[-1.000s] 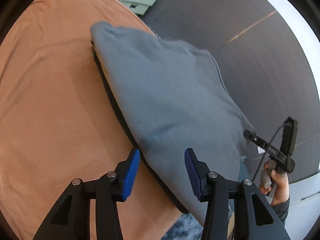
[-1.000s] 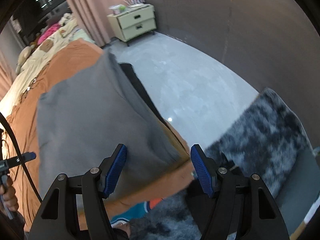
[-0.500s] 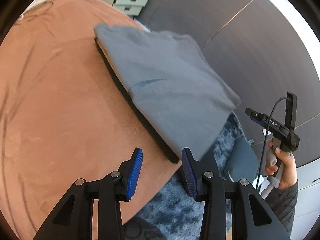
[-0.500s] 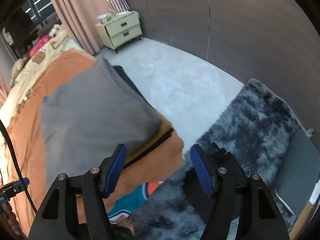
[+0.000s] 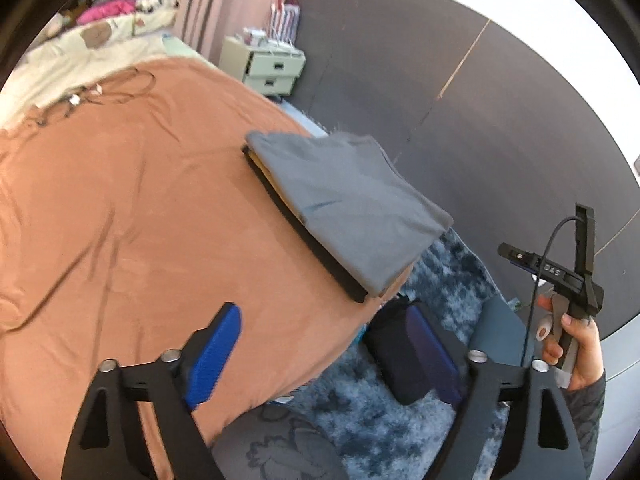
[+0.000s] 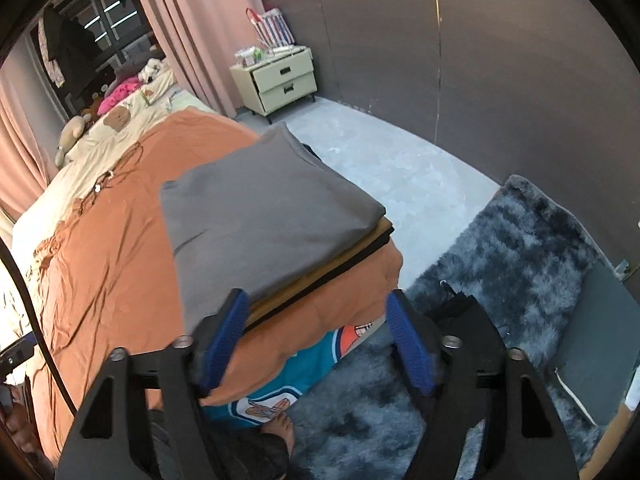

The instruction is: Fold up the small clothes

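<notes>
A folded grey garment (image 5: 344, 200) (image 6: 260, 216) lies on top of a small stack of folded clothes, tan and black layers showing beneath it, at the corner of the bed with the orange cover (image 5: 120, 208) (image 6: 112, 264). My left gripper (image 5: 324, 356) hangs open well back from the stack, holding nothing. Over the bed's corner my right gripper (image 6: 320, 340) is open too, empty, just short of the stack's near edge. In the left wrist view a hand holds the right gripper's handle (image 5: 568, 304) off to the right.
A shaggy blue-grey rug (image 6: 520, 256) covers the floor beside the bed. A pale two-drawer nightstand (image 6: 280, 80) stands by the pink curtain. Cream bedding and soft toys (image 6: 120, 112) lie at the bed's far end. A teal printed sheet (image 6: 288, 380) hangs under the cover.
Both grippers have pulled back and up from the grey garment, which now rests flat on the stack. The left gripper's jaws have spread wider.
</notes>
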The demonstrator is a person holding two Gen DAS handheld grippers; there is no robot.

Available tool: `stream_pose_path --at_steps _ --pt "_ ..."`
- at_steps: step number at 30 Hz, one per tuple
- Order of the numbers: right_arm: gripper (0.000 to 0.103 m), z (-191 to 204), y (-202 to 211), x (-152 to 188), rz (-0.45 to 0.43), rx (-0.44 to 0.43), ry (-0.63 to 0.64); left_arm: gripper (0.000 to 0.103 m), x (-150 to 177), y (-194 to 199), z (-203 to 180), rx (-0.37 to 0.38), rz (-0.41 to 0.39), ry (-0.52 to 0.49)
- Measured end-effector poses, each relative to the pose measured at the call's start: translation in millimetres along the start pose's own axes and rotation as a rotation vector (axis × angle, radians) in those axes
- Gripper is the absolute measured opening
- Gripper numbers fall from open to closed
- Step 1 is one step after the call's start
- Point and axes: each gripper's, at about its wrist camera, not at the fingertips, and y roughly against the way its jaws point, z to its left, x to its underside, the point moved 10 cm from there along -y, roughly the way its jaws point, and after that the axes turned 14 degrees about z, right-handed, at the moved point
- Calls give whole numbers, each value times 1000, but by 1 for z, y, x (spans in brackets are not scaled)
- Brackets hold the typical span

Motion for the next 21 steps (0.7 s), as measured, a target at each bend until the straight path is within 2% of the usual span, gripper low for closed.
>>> stream_pose_path --at_steps 3,10,14,21 --pt "83 6 16 12 -34 1 6 97 14 25 6 -29 -56 -2" --pt "90 25 46 52 -98 -22 64 98 49 79 23 -88 -162 5" --pt "102 27 55 77 -129 -27 84 102 71 103 29 -119 -220 20" --pt "103 35 67 114 -156 -44 129 102 111 131 35 -178 -307 17"
